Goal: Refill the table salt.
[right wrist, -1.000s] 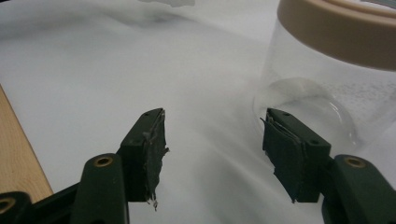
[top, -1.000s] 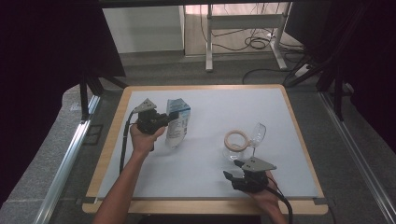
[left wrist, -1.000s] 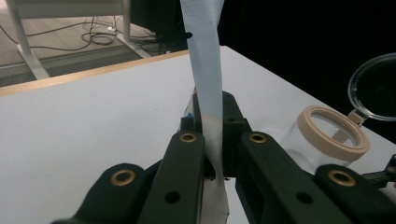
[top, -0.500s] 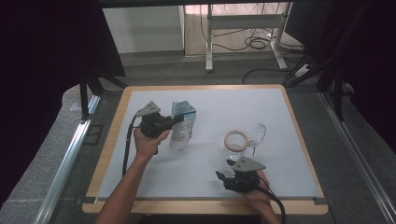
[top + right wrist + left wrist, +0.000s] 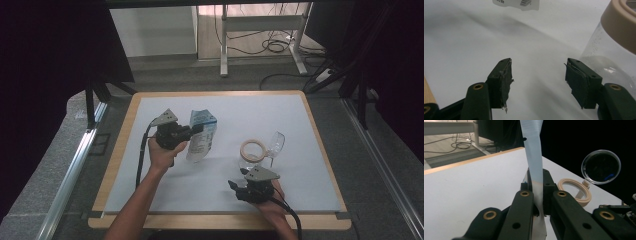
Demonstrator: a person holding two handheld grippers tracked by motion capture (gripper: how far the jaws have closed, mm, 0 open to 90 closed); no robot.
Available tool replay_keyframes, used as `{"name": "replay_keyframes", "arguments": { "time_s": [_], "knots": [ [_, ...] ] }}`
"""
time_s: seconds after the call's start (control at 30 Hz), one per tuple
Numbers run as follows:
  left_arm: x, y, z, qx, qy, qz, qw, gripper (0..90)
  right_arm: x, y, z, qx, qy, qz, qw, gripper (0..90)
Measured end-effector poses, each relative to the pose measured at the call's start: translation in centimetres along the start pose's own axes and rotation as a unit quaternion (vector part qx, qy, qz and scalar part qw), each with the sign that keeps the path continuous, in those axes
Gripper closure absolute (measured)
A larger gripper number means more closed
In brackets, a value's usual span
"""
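In the high view, my left gripper [image 5: 196, 131] is shut on the edge of a blue-and-white pouch [image 5: 202, 142], which stands upright left of the mat's centre. The left gripper view shows the pouch's thin edge [image 5: 533, 150] pinched between the jaws of the left gripper [image 5: 536, 187]. A clear jar with a tan rim [image 5: 251, 150] and a hinged clear lid [image 5: 275, 142], swung open, stands to the right. My right gripper [image 5: 239, 181] sits just in front of the jar. Its jaws [image 5: 539, 75] are open and empty, with the jar [image 5: 609, 57] close on the right.
A white mat [image 5: 300, 115] covers the wooden-edged table [image 5: 215, 94]. Beyond the table are a metal rail [image 5: 75, 165] on the left, and desk legs and cables [image 5: 270, 45] on the floor.
My left gripper has carried the pouch a little to the right. My right gripper has slid slightly left along the front of the mat.
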State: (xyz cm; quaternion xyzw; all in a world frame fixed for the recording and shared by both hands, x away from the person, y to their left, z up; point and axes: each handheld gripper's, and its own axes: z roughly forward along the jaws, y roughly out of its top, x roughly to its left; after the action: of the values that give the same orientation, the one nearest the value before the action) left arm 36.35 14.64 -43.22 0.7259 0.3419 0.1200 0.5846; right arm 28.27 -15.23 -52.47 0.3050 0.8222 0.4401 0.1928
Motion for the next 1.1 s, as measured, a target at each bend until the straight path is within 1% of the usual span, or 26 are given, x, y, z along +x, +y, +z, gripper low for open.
{"name": "replay_keyframes", "arguments": {
  "time_s": [0.13,0.43,0.53,0.73,0.87,1.0,1.1],
  "knots": [
    [-0.4,0.1,0.1,0.004,-0.003,0.006,1.0000,89.6,0.2,0.1,0.3,0.003,0.001,0.001,1.0000,38.3],
    [-1.0,0.2,0.2,0.000,-0.011,0.010,0.9999,89.6,0.4,0.4,0.9,0.003,0.007,-0.002,1.0000,37.4],
    [-1.0,0.2,0.4,0.002,-0.012,0.008,0.9999,89.6,0.4,0.4,1.0,0.007,0.005,-0.002,1.0000,37.0],
    [-1.3,0.1,0.6,0.003,-0.016,0.009,0.9998,89.6,0.4,0.4,1.1,0.008,0.007,-0.001,0.9999,36.9],
    [-1.5,0.1,0.7,0.002,-0.022,0.006,0.9997,89.6,0.4,0.4,1.2,0.006,0.009,-0.003,0.9999,36.6],
    [-1.9,0.2,0.8,0.005,-0.022,0.013,0.9997,89.6,0.4,0.4,1.4,0.009,0.008,-0.004,0.9999,36.4],
    [-2.2,0.1,0.8,0.004,-0.024,0.014,0.9996,89.6,0.5,0.5,1.5,0.010,0.007,-0.004,0.9999,36.4]
  ]
}}
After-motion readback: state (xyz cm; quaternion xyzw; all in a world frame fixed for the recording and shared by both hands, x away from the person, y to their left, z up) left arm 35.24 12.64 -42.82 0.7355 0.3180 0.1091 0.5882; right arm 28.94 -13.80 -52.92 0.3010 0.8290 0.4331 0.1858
